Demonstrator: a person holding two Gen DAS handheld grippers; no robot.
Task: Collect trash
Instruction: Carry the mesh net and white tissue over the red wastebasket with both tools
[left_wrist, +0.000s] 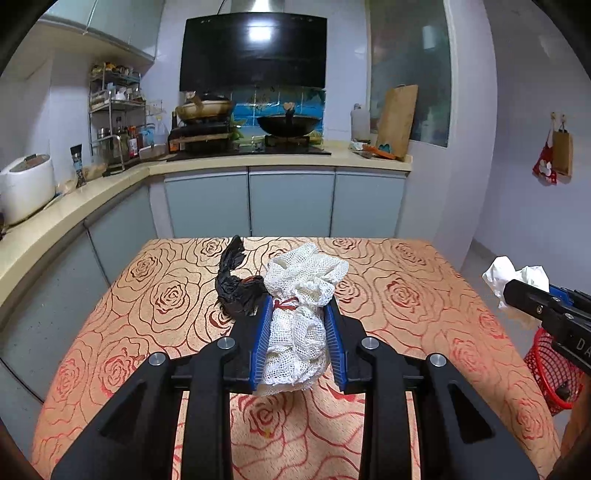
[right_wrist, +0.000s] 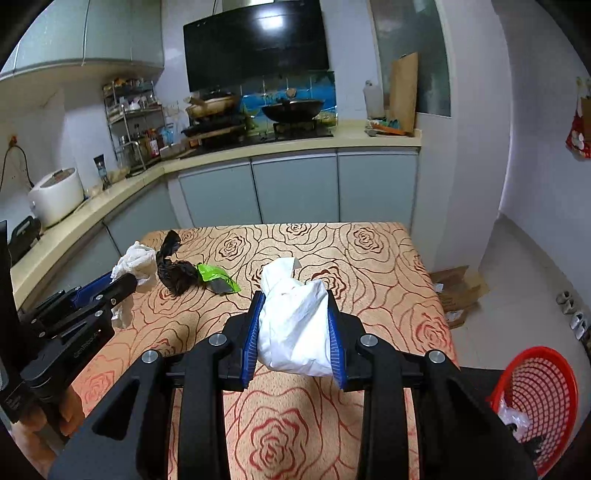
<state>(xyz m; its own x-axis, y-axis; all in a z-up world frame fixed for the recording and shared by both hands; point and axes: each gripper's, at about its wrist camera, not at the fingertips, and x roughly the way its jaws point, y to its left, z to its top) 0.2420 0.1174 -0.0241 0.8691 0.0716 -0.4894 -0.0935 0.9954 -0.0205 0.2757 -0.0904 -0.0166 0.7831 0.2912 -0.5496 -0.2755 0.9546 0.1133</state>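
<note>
My left gripper (left_wrist: 300, 306) is shut on a white mesh net bundle (left_wrist: 303, 317) tied with a red string, held above the rose-patterned table (left_wrist: 406, 295). In the right wrist view that left gripper (right_wrist: 122, 280) shows at the left with the mesh bundle (right_wrist: 135, 262) in it. My right gripper (right_wrist: 295, 299) is shut on a crumpled white paper bag (right_wrist: 295, 325), also lifted over the table. From the left wrist view the right gripper (left_wrist: 513, 288) shows at the right edge with white paper (left_wrist: 506, 275). A crumpled black plastic bag (right_wrist: 173, 271) and a green wrapper (right_wrist: 216, 277) lie on the table.
A red mesh basket (right_wrist: 543, 391) stands low at the right beside the table, with some clear plastic inside. Flattened cardboard (right_wrist: 458, 288) lies on the floor past the table's right edge. A kitchen counter (right_wrist: 295, 142) with stove and pans runs behind.
</note>
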